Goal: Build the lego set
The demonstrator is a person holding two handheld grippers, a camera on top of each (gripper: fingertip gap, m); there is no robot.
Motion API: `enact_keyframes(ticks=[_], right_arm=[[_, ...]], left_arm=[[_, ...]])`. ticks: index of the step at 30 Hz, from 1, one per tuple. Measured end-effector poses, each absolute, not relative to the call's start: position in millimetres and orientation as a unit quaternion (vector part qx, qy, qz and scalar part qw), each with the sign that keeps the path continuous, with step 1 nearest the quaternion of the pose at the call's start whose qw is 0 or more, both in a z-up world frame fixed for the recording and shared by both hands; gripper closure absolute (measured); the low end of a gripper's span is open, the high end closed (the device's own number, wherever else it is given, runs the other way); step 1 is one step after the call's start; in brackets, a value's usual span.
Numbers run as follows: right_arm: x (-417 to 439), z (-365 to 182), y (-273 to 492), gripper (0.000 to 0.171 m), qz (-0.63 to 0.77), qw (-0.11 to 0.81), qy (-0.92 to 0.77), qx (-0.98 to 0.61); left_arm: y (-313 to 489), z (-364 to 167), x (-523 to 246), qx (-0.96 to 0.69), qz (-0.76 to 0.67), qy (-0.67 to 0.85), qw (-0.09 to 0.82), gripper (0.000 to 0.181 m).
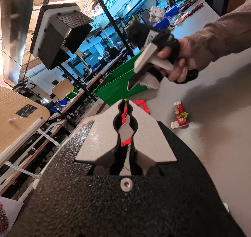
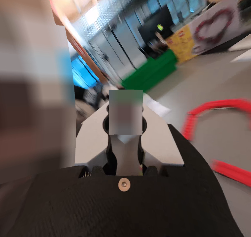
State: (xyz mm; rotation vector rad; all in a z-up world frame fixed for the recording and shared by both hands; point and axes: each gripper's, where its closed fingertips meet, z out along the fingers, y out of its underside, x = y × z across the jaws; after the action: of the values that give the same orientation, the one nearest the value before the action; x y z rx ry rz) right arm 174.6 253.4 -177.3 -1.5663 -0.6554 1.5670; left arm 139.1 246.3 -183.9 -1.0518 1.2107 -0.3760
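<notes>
My left gripper (image 1: 126,101) is shut on a small lime-green round piece (image 1: 125,100) pinched at its tips, above the grey table. A red angular Lego frame (image 1: 142,105) lies under it and shows through the finger gap. The frame also shows, blurred, in the right wrist view (image 2: 211,105). A small red and white plate assembly (image 1: 179,115) with lime and pink studs lies to the right. My right gripper (image 1: 139,87), held by a hand, hovers in front of the green bin (image 1: 119,89). In its own view the right gripper (image 2: 125,107) has its jaws apart; a patch hides the tips.
The green bin stands at the table's far edge and also shows in the right wrist view (image 2: 149,70). A yellow and white set box (image 2: 203,31) stands beyond it. A black lamp head (image 1: 58,33) hangs at upper left. A wooden table (image 1: 17,122) is at left.
</notes>
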Motion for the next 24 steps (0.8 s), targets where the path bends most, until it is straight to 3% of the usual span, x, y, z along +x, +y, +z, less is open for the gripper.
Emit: enact_keyframes(ticks=[4,10,18,24], right_arm=[[197.6,-219.9,237.9,0.124,0.426,0.44,-0.468,-0.637],[208.5,-286.2,213.2,0.119,0.285,0.321,-0.643,-0.634],[209.0,-311.9,211.0,0.129,0.267,0.271,-0.692,-0.614],[208.5,-313.1,205.3,0.152,0.284,0.257,-0.693,-0.611]], left_arm=[[245.8,-188.1,141.5,-0.479,-0.182,0.55,0.66,0.18],[240.6,-207.3,146.8,-0.507,-0.199,0.602,0.584,0.18],[219.1,-248.2,165.3,-0.562,-0.24,0.681,0.403,0.18],[209.0,-272.9,182.7,-0.585,-0.256,0.733,0.235,0.18]])
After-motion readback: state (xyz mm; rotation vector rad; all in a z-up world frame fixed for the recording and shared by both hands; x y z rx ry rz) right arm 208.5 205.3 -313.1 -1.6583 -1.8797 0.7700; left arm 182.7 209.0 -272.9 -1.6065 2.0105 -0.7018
